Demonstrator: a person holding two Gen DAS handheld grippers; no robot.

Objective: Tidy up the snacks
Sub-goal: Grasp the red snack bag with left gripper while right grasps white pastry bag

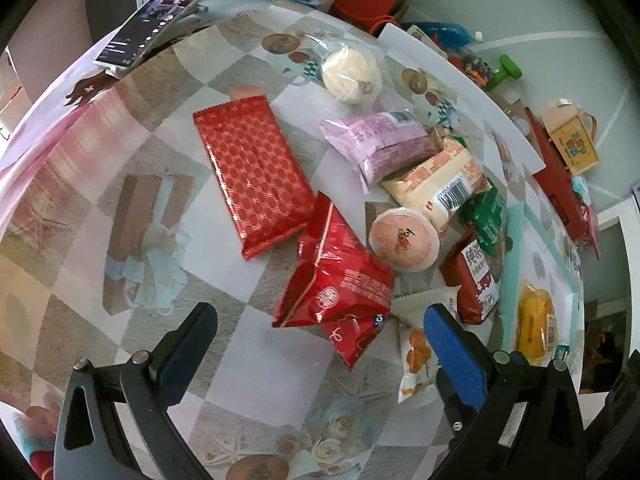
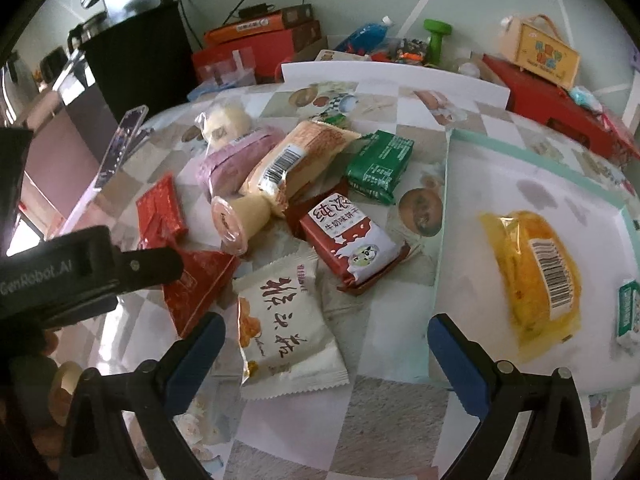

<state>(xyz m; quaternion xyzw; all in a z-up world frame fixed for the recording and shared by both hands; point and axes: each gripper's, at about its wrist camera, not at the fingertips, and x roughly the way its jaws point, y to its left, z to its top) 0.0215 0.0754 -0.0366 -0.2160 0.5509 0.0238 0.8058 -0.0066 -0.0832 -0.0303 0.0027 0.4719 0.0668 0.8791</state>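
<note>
Nearest to the right wrist camera is the right gripper (image 2: 326, 344), its jaws wide apart and holding nothing, and the white snack packet (image 2: 286, 330) lies on the table between its two blue fingers (image 2: 198, 350), a little toward the left one. Its long axis runs away from the camera, almost along the fingers, so the jaws would close across its short width. To its right lies the tray (image 2: 532, 160), which holds a yellow bun packet (image 2: 532, 280). The left gripper (image 1: 320, 336) is also released and empty, above the crumpled red bag (image 1: 336, 280). I judge the right gripper is nearer to the white packet and the tray.
</note>
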